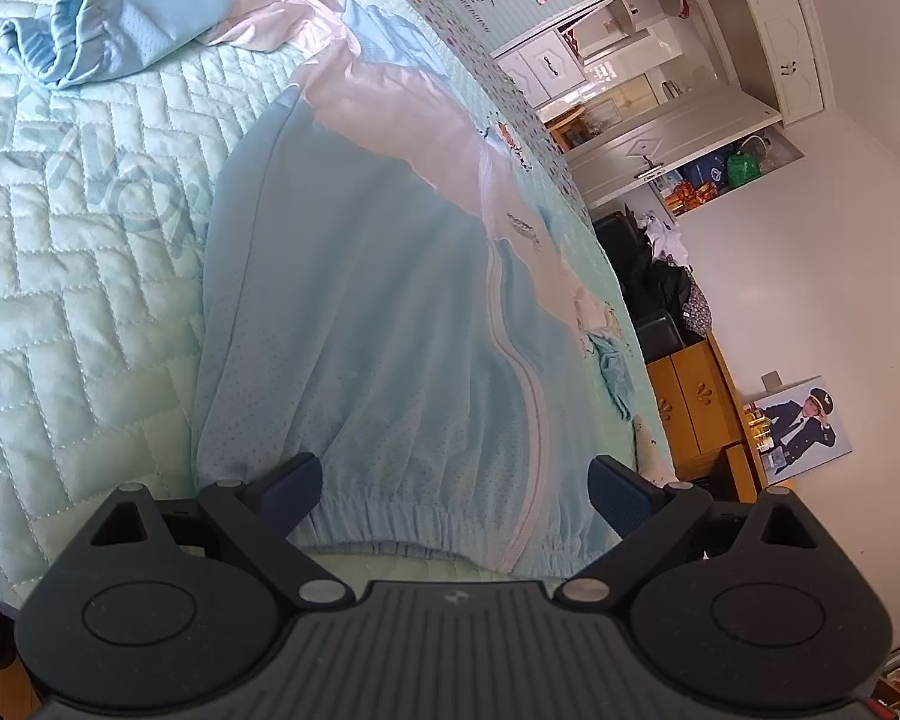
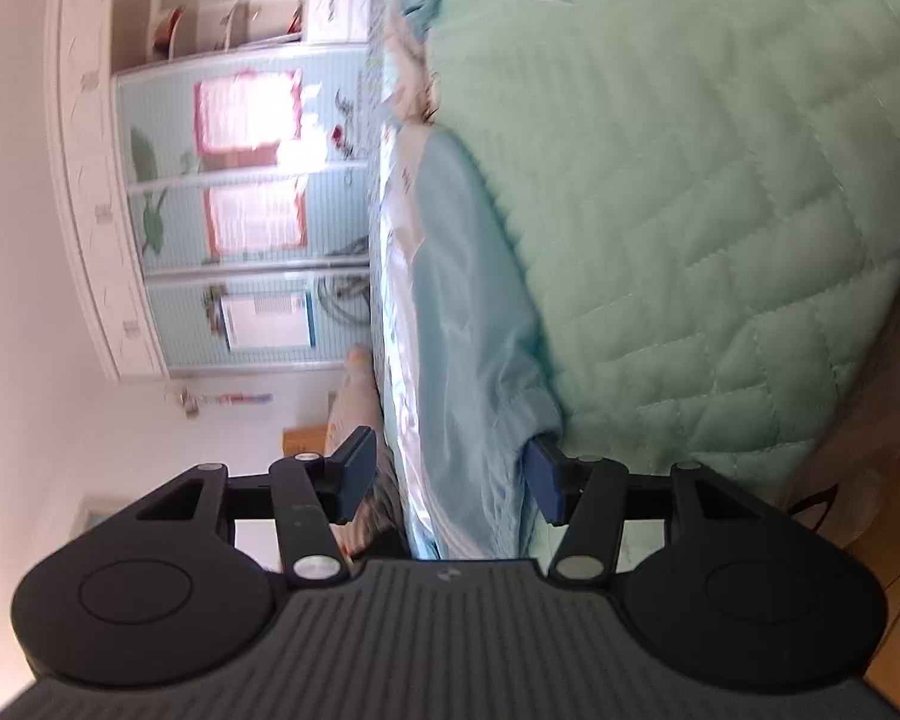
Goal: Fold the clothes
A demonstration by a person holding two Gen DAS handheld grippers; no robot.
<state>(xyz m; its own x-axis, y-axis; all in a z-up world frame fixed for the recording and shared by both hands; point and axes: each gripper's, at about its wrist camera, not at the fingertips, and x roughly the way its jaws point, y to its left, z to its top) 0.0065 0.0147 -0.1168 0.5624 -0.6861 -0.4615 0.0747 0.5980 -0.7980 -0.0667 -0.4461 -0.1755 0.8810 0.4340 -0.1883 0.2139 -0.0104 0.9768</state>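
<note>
Partly, the jacket [image 2: 468, 360] hides the right hand-held gripper [image 2: 450, 480]'s far pad.

A bed carries everything, covered by a pale green quilt [image 1: 78, 276] stitched in a zigzag pattern. A light blue jacket [image 1: 354, 312] with white upper panels lies spread on the quilt, its zip closed and its gathered hem toward the near edge. One sleeve [image 1: 108, 30] stretches away across the quilt, its cuff crumpled. In the right wrist view the jacket [image 2: 456, 324] lies along the quilt [image 2: 720, 192] near the bed's edge.
</note>
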